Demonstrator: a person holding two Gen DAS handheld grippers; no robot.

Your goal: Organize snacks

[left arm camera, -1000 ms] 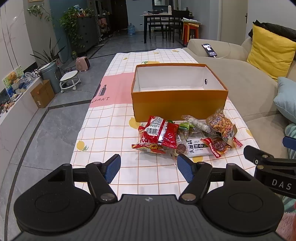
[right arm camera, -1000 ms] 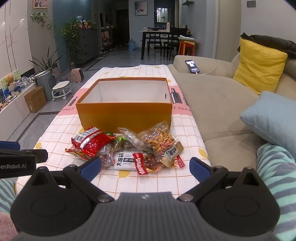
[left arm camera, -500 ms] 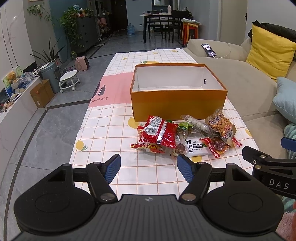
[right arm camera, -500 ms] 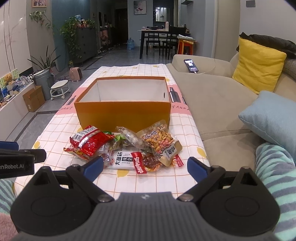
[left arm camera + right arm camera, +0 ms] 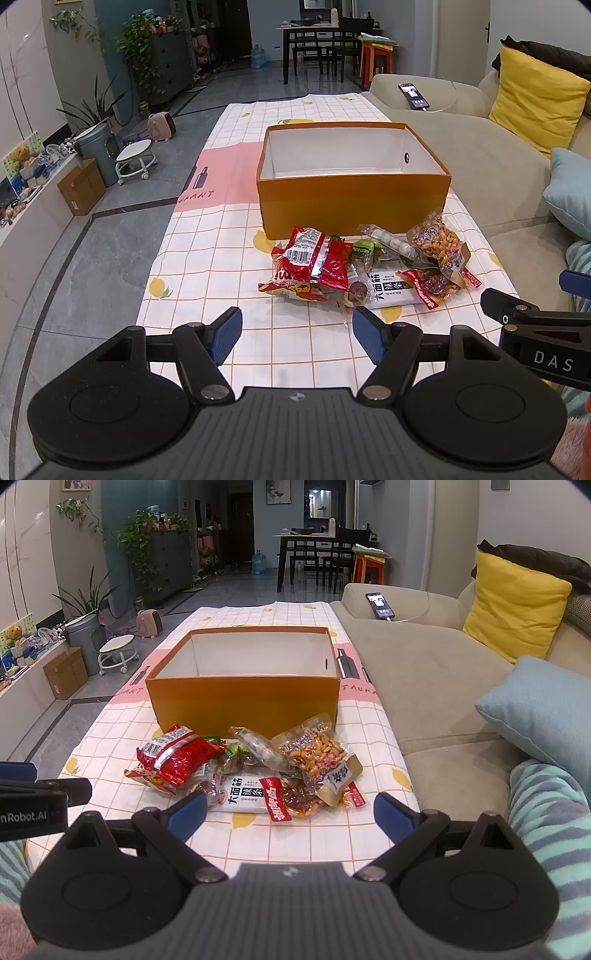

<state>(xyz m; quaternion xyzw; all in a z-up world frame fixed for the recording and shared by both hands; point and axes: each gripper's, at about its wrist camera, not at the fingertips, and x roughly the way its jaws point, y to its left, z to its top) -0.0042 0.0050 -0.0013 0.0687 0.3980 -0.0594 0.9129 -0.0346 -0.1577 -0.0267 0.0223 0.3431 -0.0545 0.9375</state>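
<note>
An open orange box (image 5: pixel 352 201) with a white inside stands on the checked tablecloth; it also shows in the right wrist view (image 5: pixel 245 698). In front of it lies a pile of snack packets: a red bag (image 5: pixel 314 260) (image 5: pixel 177 755), a white noodle-snack packet (image 5: pixel 388 290) (image 5: pixel 245 794), a peanut bag (image 5: pixel 439 245) (image 5: pixel 317 755), and a clear bag of white balls (image 5: pixel 256 747). My left gripper (image 5: pixel 297 328) is open and empty, just short of the pile. My right gripper (image 5: pixel 290 812) is open and empty, just short of the pile.
A beige sofa (image 5: pixel 424 672) runs along the table's right edge, with a phone (image 5: pixel 380 605), a yellow cushion (image 5: pixel 517 605) and a blue cushion (image 5: pixel 535 705). The floor drops off on the left. A stool (image 5: pixel 135 160) and a cardboard box (image 5: pixel 81 188) stand there.
Both grippers have moved slightly closer to the snack pile. Both stay open and empty. The snacks and the box have not moved.
</note>
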